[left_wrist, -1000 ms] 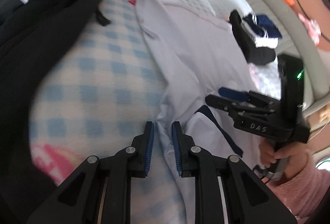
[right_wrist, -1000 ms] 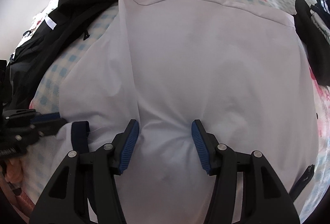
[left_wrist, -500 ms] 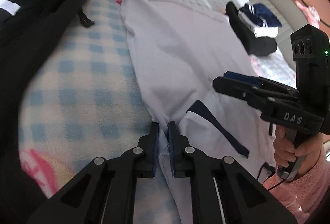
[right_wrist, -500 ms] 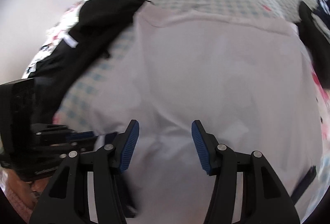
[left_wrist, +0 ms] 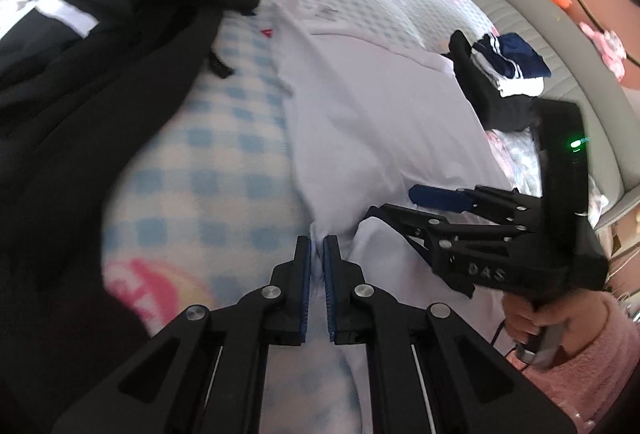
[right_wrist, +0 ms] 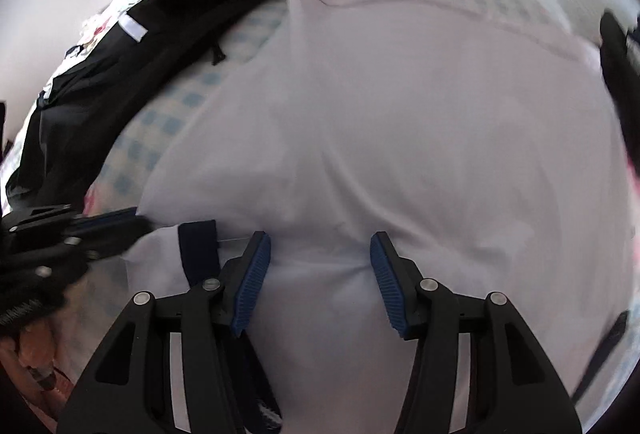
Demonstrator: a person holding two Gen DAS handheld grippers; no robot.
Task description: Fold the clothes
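The white shirt (right_wrist: 400, 138) lay spread flat on the checked blanket (left_wrist: 224, 170), its long axis running straight away from both tongs, collar end far, near edge w/ the dark blue trim (right_wrist: 198, 254) close to the person. Folds or none in the body of it: could not tell from these views.

Left tongs (left_wrist: 317, 262) were almost fully closed, w/ a small pinch of the shirt's left edge between the blue pads; this was at the side seam, where cloth met blanket. Right tongs (right_wrist: 320, 274) stood wide open over the near middle of the shirt, pads pressing on or just above the cloth, holding nothing. In the left view they sat just to the right of the left tongs, pointing across toward the seam.

So the left hand was nearer to the edge and already had it; the rest of the shirt lay to its right. My judgement: a fold would carry this edge rightward, across the long axis.

A black jacket (left_wrist: 100, 74) lay left, touching the collar corner. More dark clothes (left_wrist: 500, 74) lay at the far right.
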